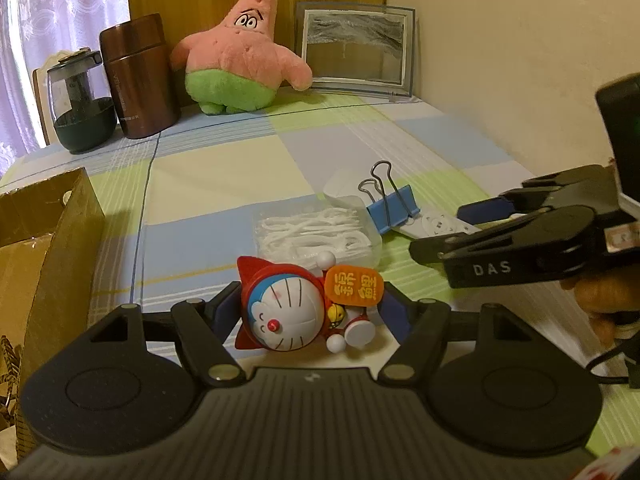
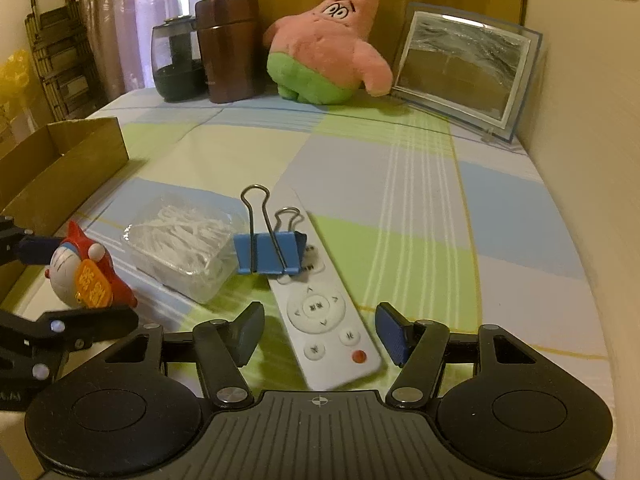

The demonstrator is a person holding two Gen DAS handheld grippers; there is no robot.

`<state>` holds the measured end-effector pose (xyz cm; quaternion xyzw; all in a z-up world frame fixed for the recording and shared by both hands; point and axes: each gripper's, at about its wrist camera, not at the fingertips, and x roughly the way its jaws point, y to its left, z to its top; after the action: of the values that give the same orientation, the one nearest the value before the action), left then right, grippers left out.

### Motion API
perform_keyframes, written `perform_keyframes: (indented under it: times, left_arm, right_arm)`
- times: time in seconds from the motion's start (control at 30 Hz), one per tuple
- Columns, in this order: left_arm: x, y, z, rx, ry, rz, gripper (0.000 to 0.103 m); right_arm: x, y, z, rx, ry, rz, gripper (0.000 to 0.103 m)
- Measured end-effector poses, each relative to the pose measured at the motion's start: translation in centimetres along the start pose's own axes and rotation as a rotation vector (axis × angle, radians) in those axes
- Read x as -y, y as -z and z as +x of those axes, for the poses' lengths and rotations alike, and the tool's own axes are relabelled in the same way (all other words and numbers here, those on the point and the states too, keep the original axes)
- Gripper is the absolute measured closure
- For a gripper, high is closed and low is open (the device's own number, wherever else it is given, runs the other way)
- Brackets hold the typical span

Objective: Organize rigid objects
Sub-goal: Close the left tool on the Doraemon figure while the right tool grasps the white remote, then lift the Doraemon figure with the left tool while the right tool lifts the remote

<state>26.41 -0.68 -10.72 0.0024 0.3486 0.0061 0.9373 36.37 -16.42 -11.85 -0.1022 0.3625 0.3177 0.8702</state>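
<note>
A red and white Doraemon figure [image 1: 296, 312] lies on the checked cloth between the fingers of my left gripper [image 1: 310, 308], which stand on both sides of it, still apart; it also shows in the right wrist view [image 2: 86, 276]. A clear box of floss picks [image 1: 316, 236] [image 2: 184, 240], a blue binder clip [image 1: 394, 208] [image 2: 268, 254] and a white remote [image 2: 324, 304] [image 1: 436, 226] lie nearby. My right gripper [image 2: 320, 334] [image 1: 472, 228] is open with the remote's near end between its fingers.
A cardboard box [image 1: 52, 240] [image 2: 60, 168] stands at the left. At the back are a glass teapot [image 1: 80, 112], a brown flask [image 1: 138, 76], a Patrick plush [image 1: 240, 52] and a picture frame [image 1: 356, 50]. A wall runs along the right.
</note>
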Motion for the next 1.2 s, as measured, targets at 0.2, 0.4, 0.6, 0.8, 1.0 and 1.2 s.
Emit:
perform_keyframes:
  times: [0.2,0.4,0.6,0.8,1.0,1.2]
  left_arm:
    - [0.0,0.3,-0.7,-0.010,0.015,-0.017,0.034]
    - [0.6,1.7,-2.5,-0.020,0.050,-0.009,0.034]
    - [0.9,3.7,-3.9,-0.020,0.085,0.001,0.034]
    - [1.0,4.9,-4.3,-0.033,0.073,0.012,0.034]
    - [0.8,4.8,-4.3,-0.035,0.070,0.013,0.034]
    - [0.7,4.4,-4.5,-0.026,0.077,0.019,0.034]
  right_arm:
    - [-0.6,1.2,-2.2,-0.041,0.032,0.059,0.067]
    - [-1.2,4.7,-7.1,-0.099,0.092,0.150,0.067]
    - [-1.5,7.6,-10.8,-0.101,0.103,0.191,0.067]
    - [-1.6,7.7,-10.6,-0.082,0.125,0.186,0.044]
    - [-1.2,6.4,-8.5,-0.054,0.142,0.134,0.044]
    - [-0.7,4.8,-6.7,-0.048,0.132,0.117,0.053]
